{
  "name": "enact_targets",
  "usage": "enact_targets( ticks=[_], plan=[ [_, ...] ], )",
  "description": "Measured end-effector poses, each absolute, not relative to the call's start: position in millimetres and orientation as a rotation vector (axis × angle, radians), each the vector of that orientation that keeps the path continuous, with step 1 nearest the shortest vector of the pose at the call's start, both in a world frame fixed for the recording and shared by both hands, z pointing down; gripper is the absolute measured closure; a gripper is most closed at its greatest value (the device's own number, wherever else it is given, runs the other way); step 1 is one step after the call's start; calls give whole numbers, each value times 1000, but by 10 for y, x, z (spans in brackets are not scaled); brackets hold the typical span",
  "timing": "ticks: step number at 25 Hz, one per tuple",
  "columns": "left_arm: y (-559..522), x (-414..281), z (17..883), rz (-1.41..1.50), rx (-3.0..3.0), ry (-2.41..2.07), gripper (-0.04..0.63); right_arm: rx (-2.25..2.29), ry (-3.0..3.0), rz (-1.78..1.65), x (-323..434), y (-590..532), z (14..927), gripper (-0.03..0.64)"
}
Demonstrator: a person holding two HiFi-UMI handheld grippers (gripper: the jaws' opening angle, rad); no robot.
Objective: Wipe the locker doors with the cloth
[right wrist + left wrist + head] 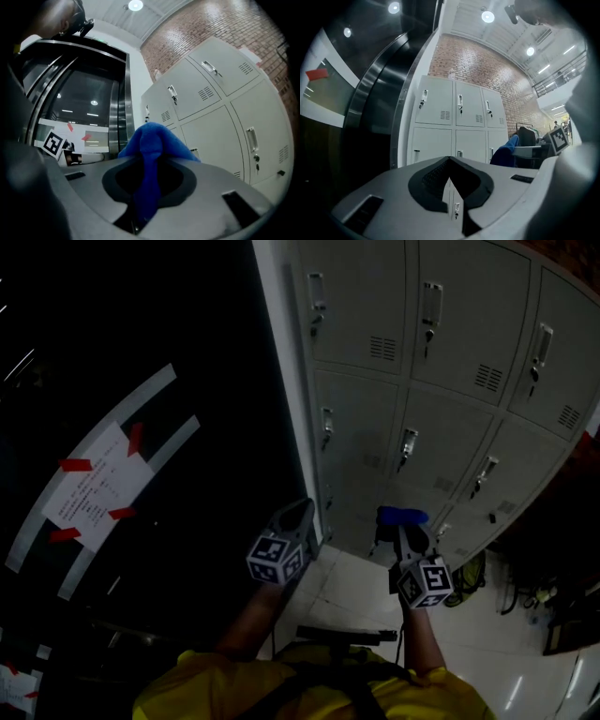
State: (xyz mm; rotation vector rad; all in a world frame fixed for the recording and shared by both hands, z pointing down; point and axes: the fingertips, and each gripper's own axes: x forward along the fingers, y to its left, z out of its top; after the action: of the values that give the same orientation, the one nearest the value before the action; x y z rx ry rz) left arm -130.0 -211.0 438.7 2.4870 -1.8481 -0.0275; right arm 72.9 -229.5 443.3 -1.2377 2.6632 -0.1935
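Note:
A bank of grey locker doors (450,427) stands ahead and to the right, each with a small handle and a vent. My right gripper (401,526) is shut on a blue cloth (403,515), held a short way in front of the lower lockers. In the right gripper view the cloth (152,140) bulges out over the closed jaws (150,157), with the lockers (220,108) just beyond. My left gripper (292,519) hangs beside it near the locker bank's left edge, shut and holding nothing (450,158). The left gripper view shows the lockers (454,112) and the cloth (508,152).
A dark glass wall with a white paper (98,486) taped on by red strips fills the left. White floor tiles (356,592) lie below the lockers. A brick wall (478,65) rises behind them, and a clothes rack (529,133) stands at their right.

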Motion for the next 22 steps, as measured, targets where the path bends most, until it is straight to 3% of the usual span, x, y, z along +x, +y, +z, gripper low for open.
enact_targets(
  ticks=[9, 22],
  plan=[
    [-3119, -1250, 4450, 110, 2572, -1755, 598, -1433, 2635, -169, 600, -3299, 4513, 546],
    [-4123, -1550, 4456, 143, 2666, -1628, 598, -1500, 2552, -34, -35, -4757, 3737, 546]
  ],
)
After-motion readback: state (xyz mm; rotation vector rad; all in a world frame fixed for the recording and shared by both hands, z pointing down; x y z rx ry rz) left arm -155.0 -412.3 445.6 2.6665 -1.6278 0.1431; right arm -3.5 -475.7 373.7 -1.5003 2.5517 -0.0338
